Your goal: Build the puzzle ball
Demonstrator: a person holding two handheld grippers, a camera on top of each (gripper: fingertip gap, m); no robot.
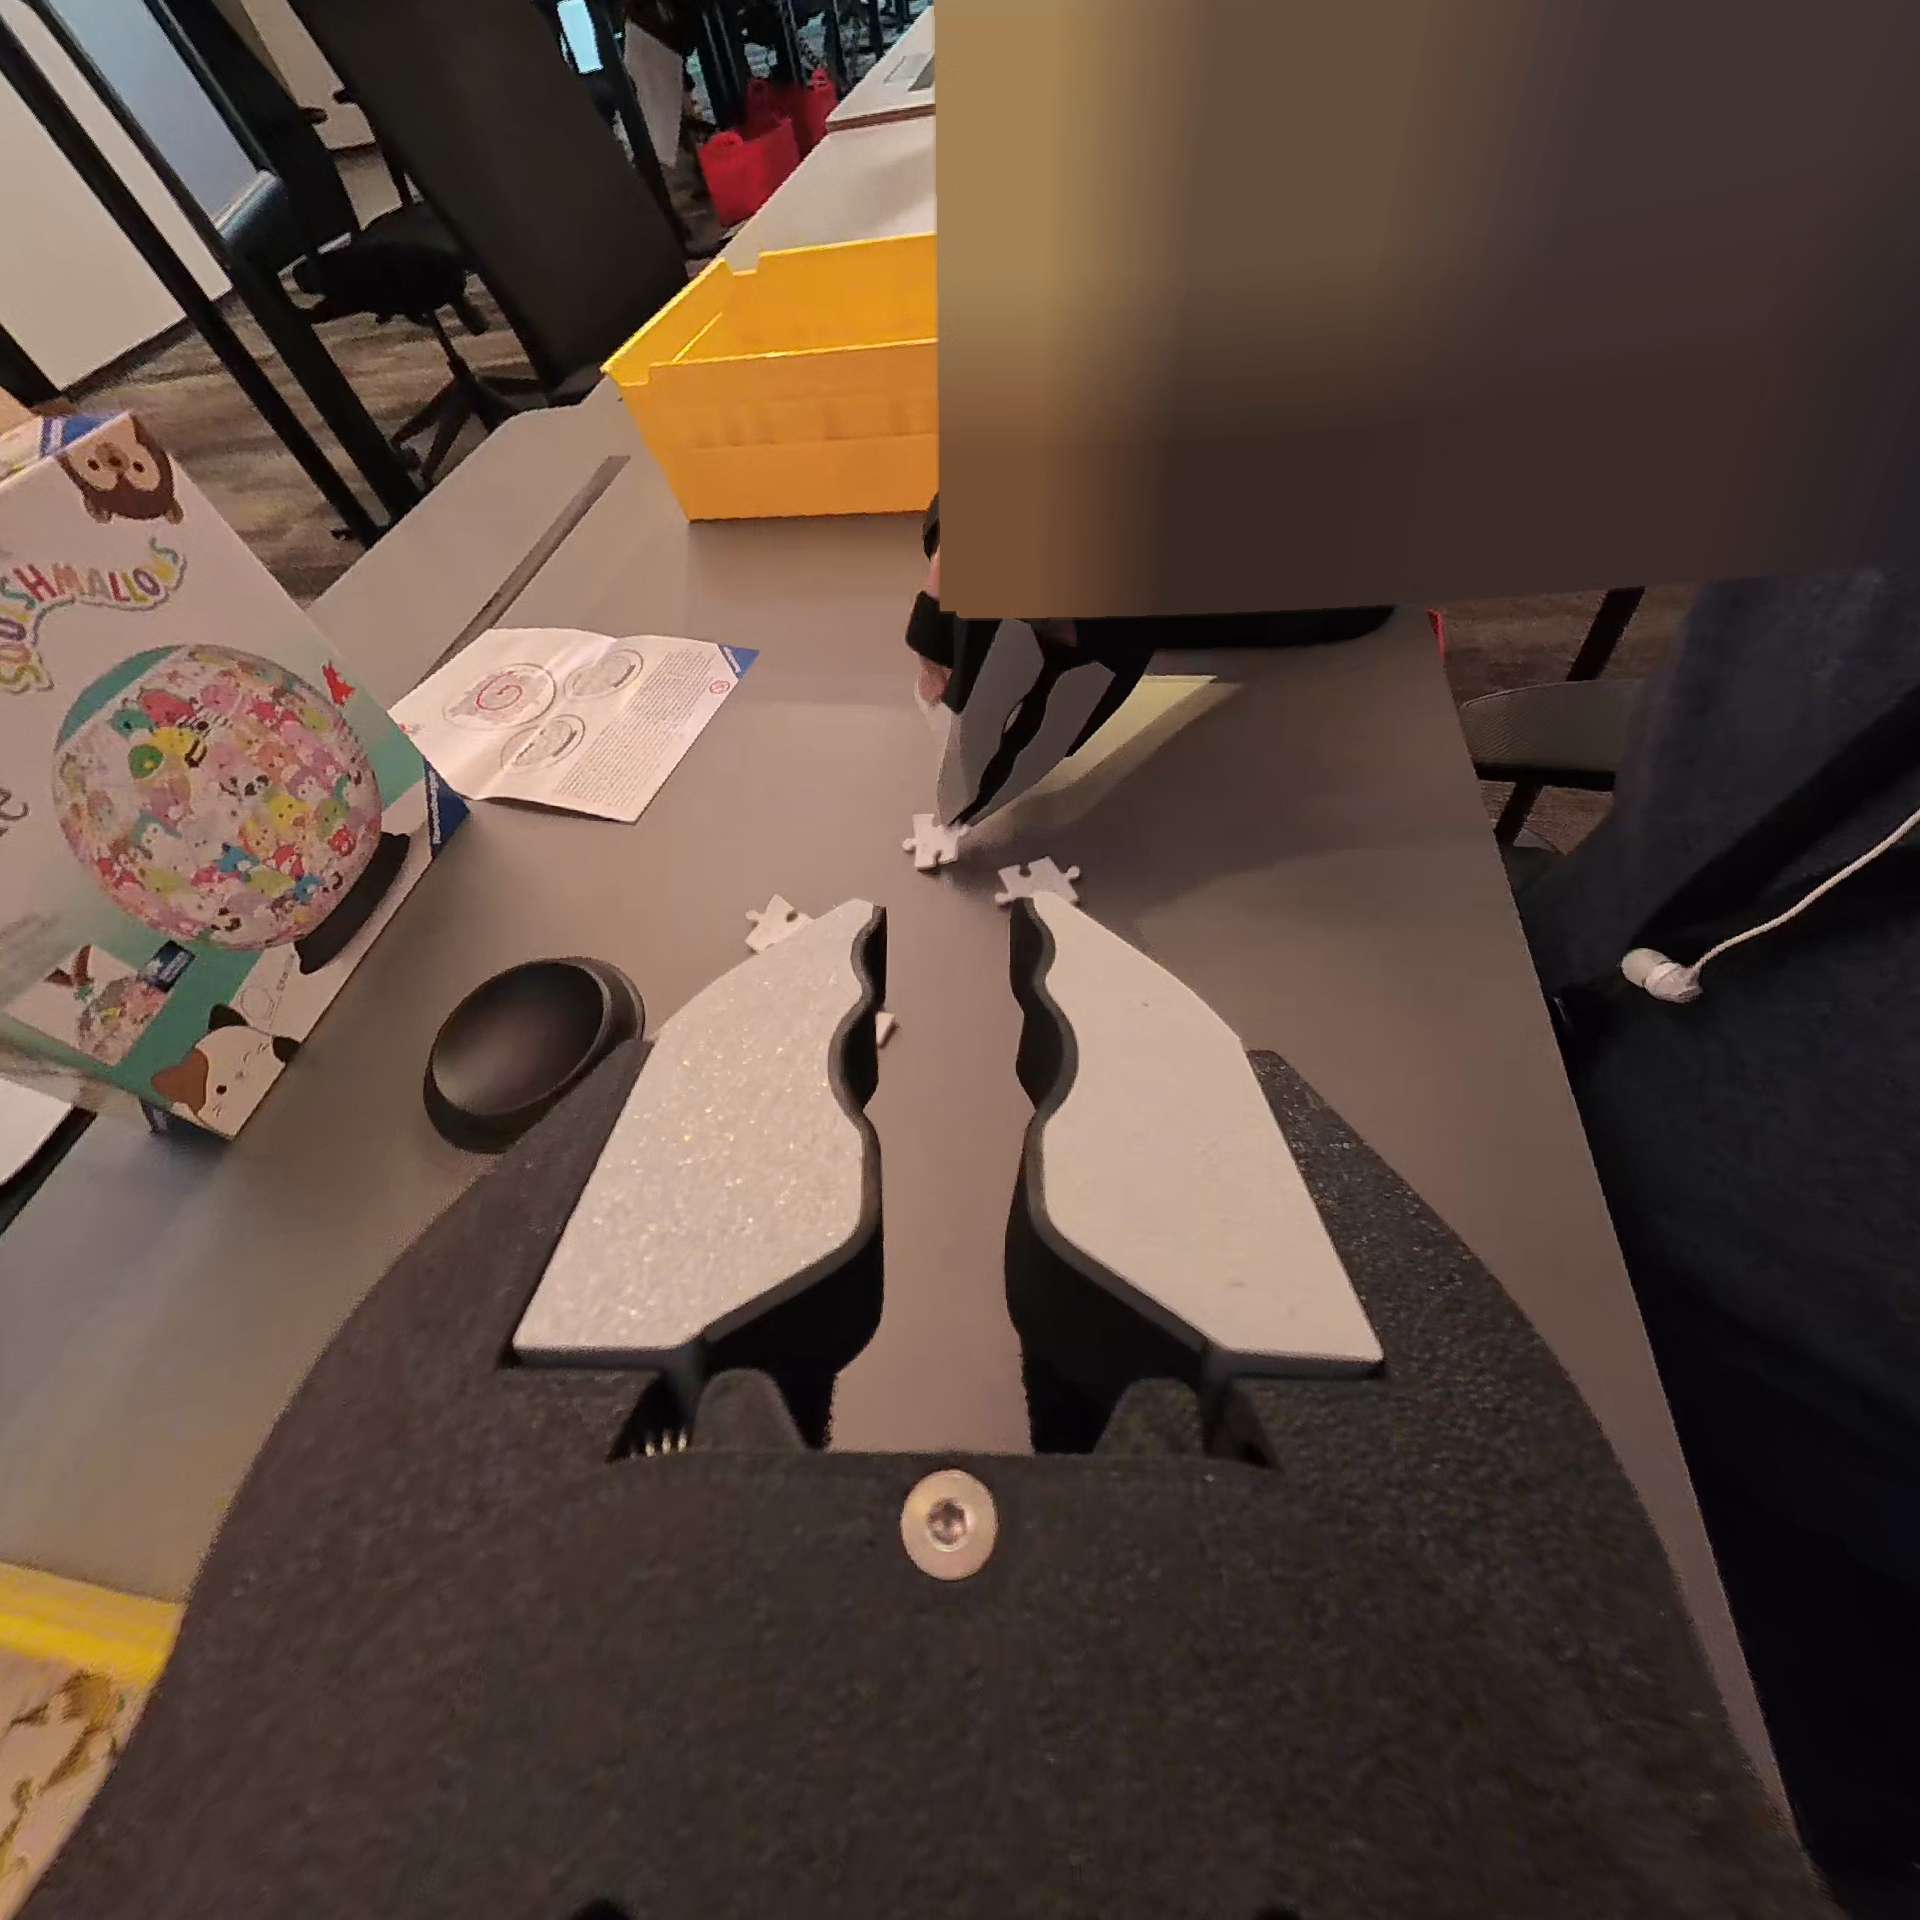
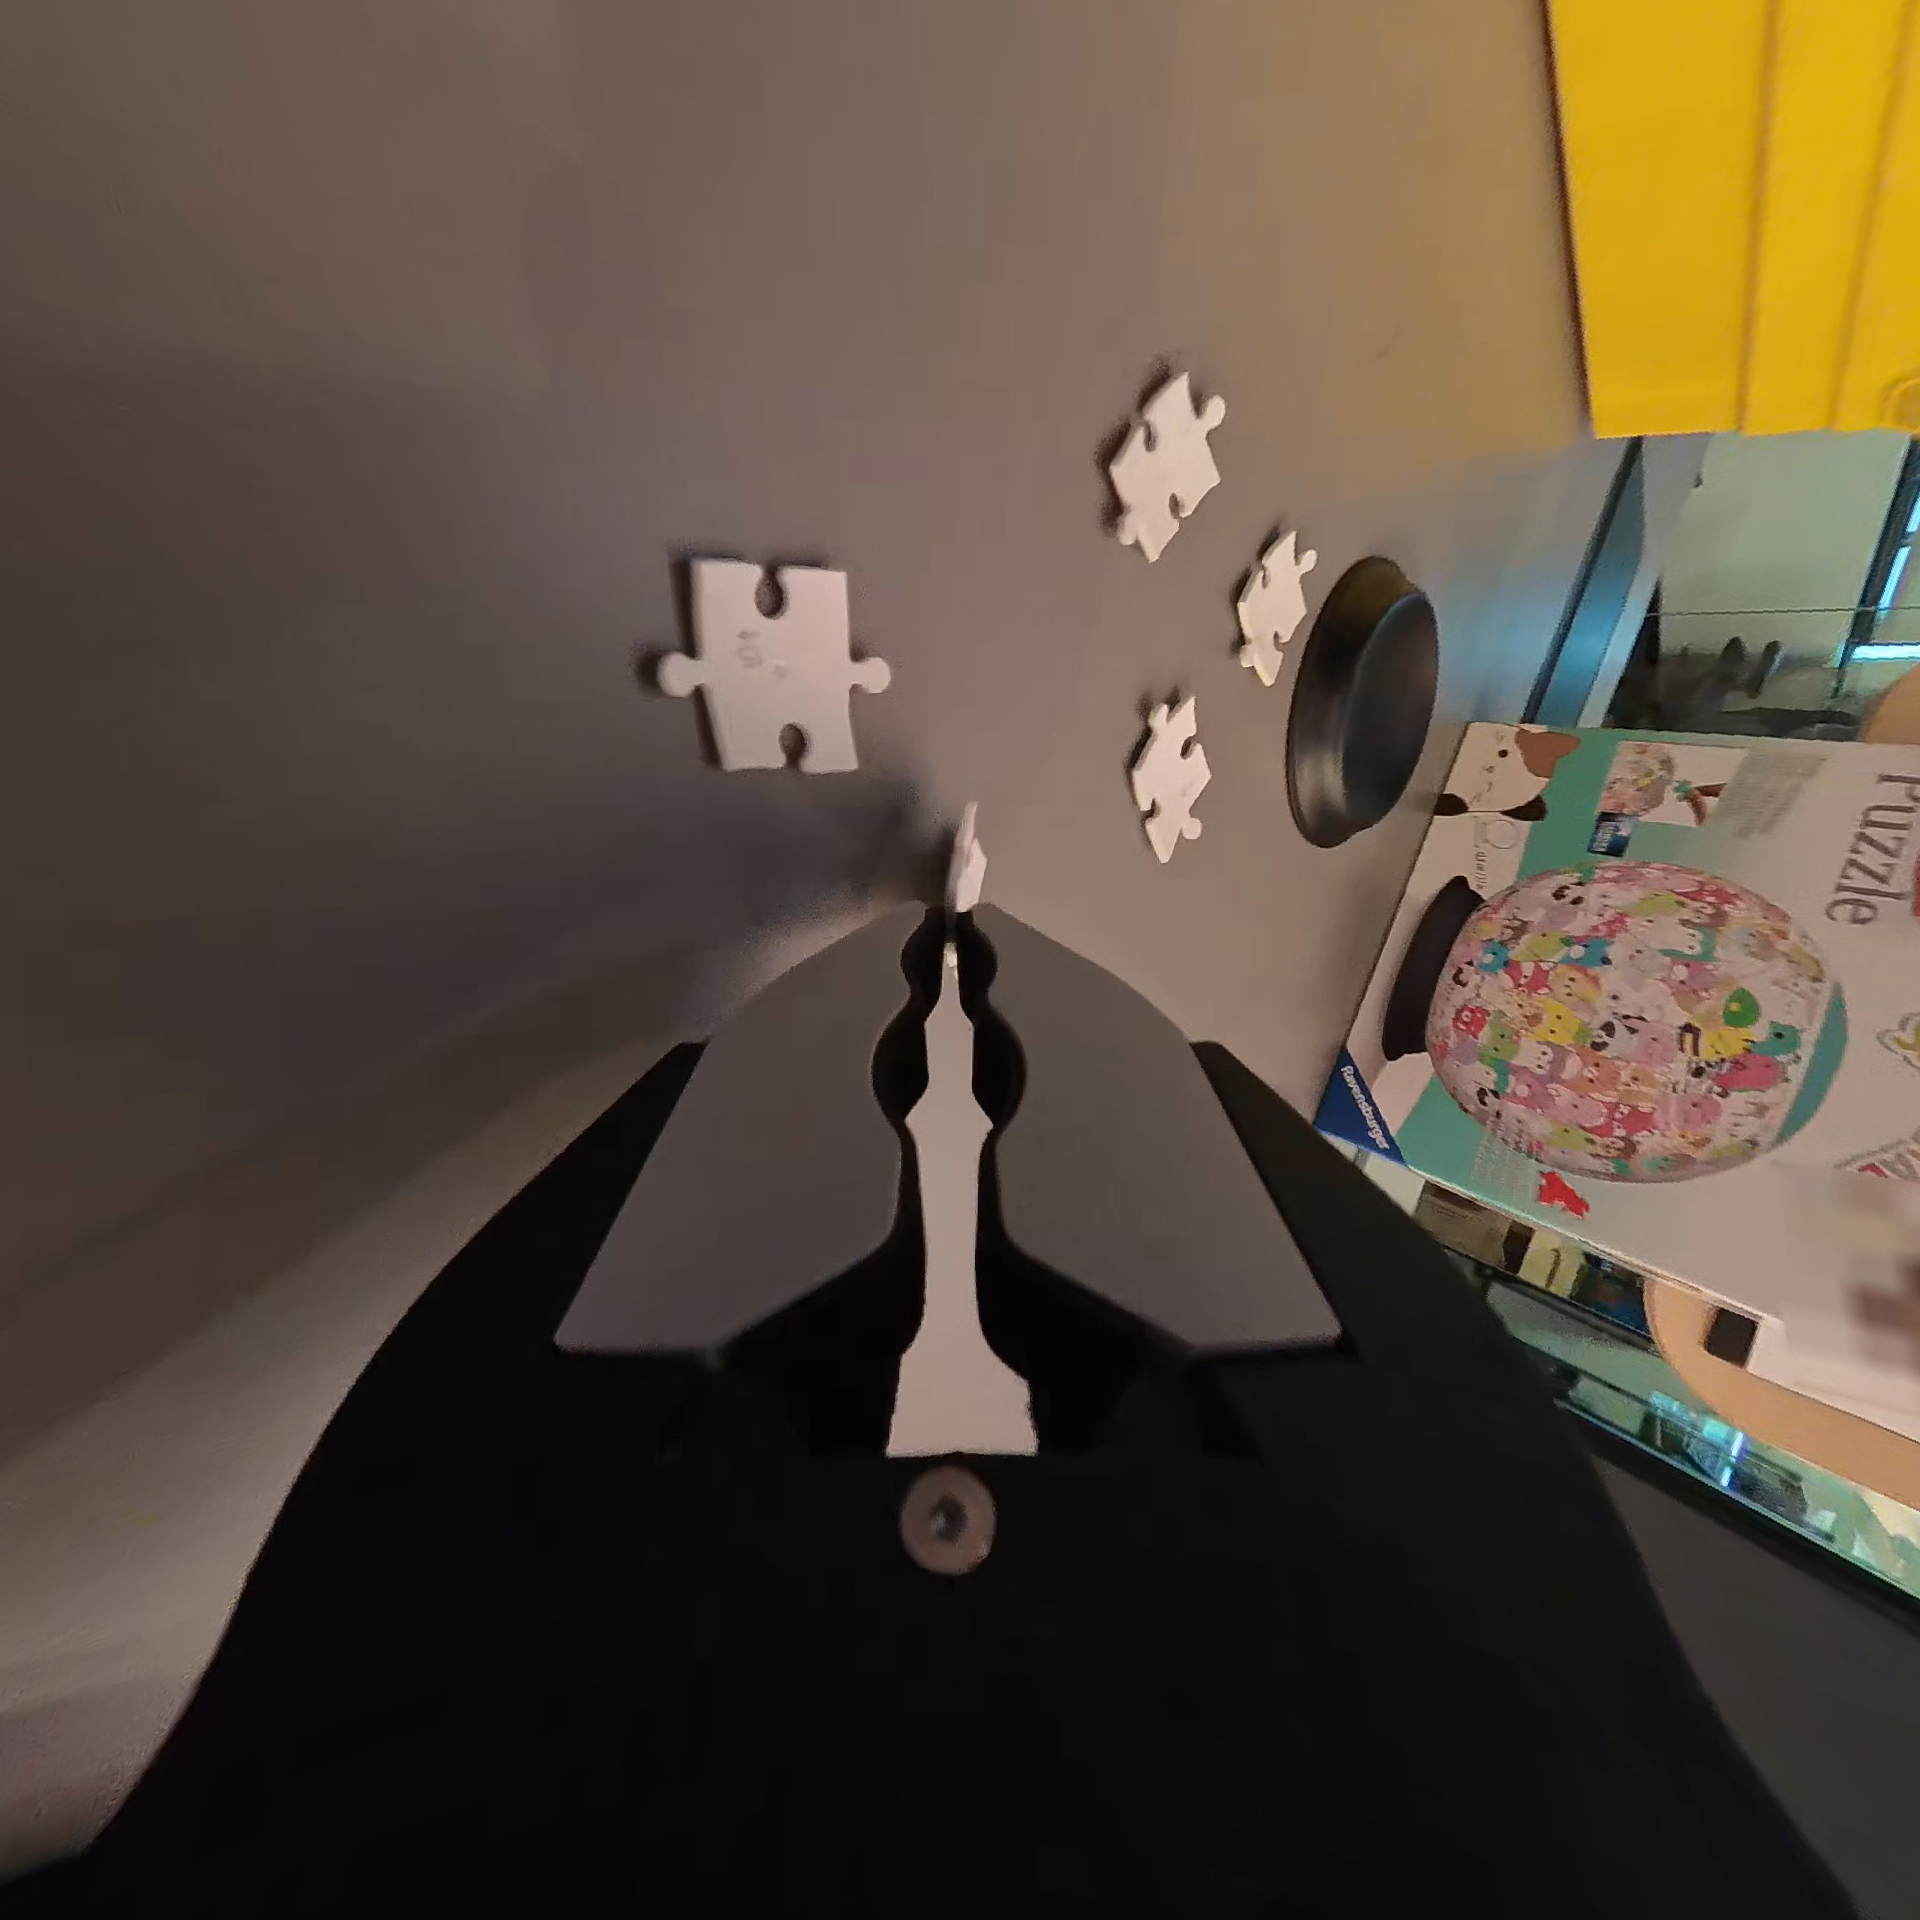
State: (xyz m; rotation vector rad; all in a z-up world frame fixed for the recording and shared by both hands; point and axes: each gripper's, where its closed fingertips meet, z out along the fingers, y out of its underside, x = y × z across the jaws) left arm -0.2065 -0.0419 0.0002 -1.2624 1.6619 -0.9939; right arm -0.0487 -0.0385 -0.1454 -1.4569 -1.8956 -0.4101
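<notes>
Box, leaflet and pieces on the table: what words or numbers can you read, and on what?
I do not quote writing; these bear it.
Puzzle box: big coloured lettering, small brand mark.
Leaflet: fine print, too small to read.
Flat puzzle piece: small number on its back.

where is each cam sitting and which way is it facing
Left wrist view: on the left tool, open, looking across the grey table at the right tool, a yellow bin and a person's dark sleeve.
Right wrist view: on the right tool, pointing down at the table, pinching a puzzle piece.
Both show the black stand, puzzle box and loose pieces.
</notes>
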